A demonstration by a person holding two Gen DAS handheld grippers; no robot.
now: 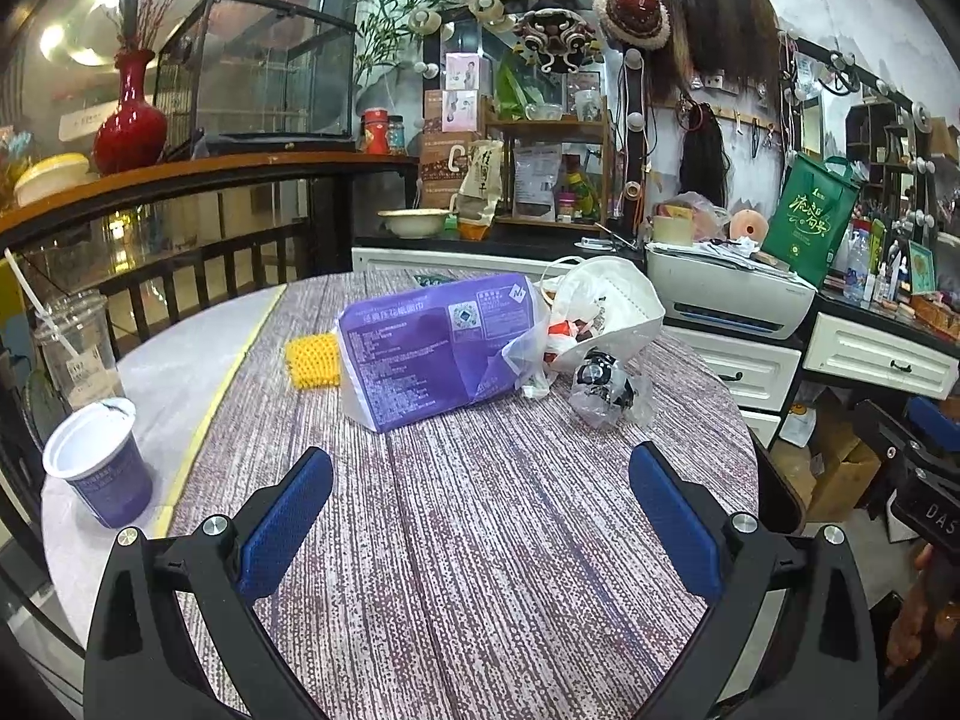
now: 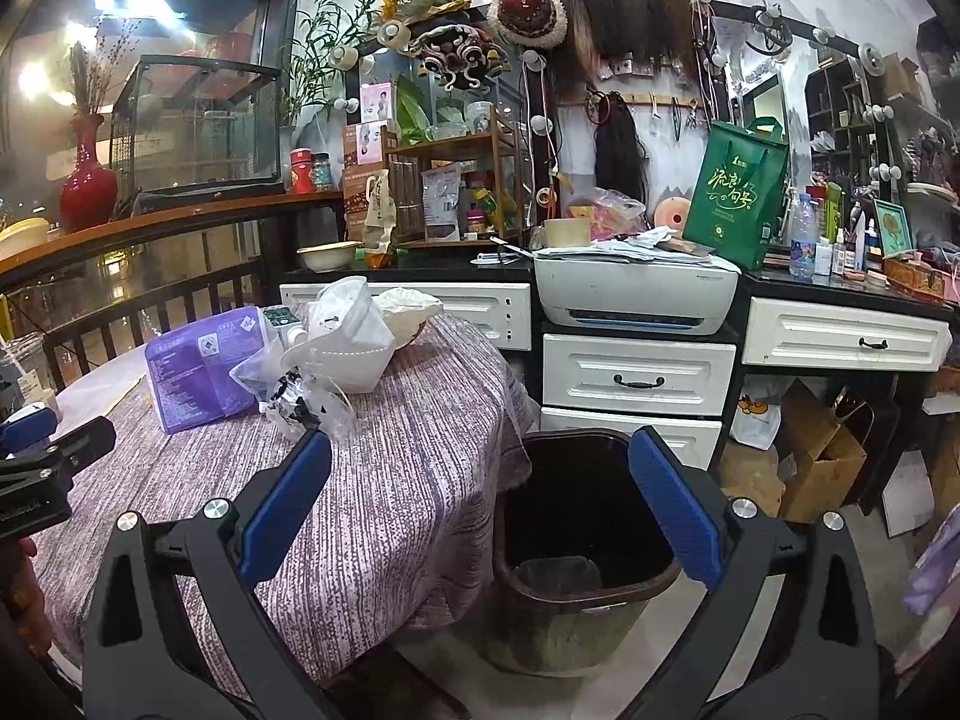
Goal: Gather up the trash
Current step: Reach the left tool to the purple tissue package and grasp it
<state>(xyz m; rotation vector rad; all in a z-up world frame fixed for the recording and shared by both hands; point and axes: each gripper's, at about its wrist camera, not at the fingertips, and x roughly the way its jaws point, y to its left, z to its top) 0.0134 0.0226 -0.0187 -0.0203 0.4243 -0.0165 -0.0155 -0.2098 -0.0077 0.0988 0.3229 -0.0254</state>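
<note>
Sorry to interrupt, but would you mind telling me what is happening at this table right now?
A person is clearing trash from the round table with a gripper in each hand. Neither holds anything yet: the left gripper hovers open over the cloth, facing the purple tissue pack, the white mask and the crumpled clear wrapper. The right gripper is open above the dark bin beside the table. A yogurt cup and a plastic drink cup stand at the left edge.
</note>
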